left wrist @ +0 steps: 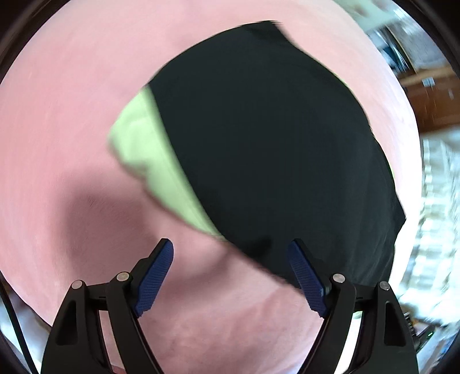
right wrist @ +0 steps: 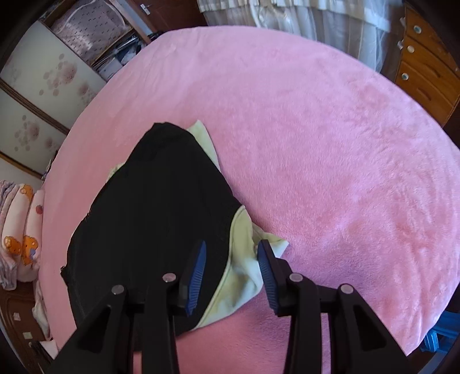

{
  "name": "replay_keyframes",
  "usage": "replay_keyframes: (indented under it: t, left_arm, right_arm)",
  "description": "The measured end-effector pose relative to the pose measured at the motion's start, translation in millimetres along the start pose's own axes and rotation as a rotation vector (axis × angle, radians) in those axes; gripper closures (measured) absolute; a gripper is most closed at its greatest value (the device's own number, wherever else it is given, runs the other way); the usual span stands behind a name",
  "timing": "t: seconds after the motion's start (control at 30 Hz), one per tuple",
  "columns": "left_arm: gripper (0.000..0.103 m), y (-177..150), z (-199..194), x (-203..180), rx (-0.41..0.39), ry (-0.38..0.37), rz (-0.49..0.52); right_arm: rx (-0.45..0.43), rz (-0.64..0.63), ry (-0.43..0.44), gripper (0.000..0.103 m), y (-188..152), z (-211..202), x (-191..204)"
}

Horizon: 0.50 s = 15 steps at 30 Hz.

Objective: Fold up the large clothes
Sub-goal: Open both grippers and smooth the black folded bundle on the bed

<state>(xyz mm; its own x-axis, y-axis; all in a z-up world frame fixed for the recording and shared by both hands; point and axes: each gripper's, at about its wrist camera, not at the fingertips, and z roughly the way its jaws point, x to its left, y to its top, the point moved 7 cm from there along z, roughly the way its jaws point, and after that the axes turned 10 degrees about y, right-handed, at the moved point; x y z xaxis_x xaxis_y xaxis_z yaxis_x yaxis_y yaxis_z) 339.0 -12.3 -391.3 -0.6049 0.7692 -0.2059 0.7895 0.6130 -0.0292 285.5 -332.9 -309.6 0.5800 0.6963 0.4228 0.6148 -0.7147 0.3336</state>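
I see a black garment (right wrist: 155, 201) over pale yellow-green cloth (right wrist: 244, 267) on the pink blanket (right wrist: 330, 143); my gripper pads (right wrist: 197, 273) are blue.

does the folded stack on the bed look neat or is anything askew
Not neat. The black garment lies crooked over the pale yellow-green garment, whose rumpled corner sticks out toward the right gripper, with another strip showing at the far end. Both lie on the pink blanket. Nothing looks torn or spilled.

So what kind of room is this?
Most likely a bedroom: a bed under a pink blanket, pillows stacked beside it, and a wooden dresser by the curtains.
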Motion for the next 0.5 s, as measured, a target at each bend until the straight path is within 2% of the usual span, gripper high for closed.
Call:
replay_keyframes:
  t: [0.07,0.17,0.23,0.5]
  left_arm:
    - [0.021,1.7,5.6,19.0,0.019,-0.03,-0.058]
    - [0.021,6.4,15.7,40.6,0.045,-0.076,-0.121]
    - [0.021,9.1,23.1,51.1,0.059,-0.136,-0.165]
    - [0.021,22.4,39.1,81.4,0.082,-0.34,-0.331]
  right_arm:
    - [-0.027,-0.009,-0.026,0.064,0.7,-3.6,8.9]
    - [-0.043,-0.049,-0.008,0.065,-0.2,-3.4,34.1]
    - [-0.034,-0.086,0.008,0.065,-2.9,0.4,53.4]
    - [0.075,-0.295,0.108,0.068,-39.4,34.7,140.4]
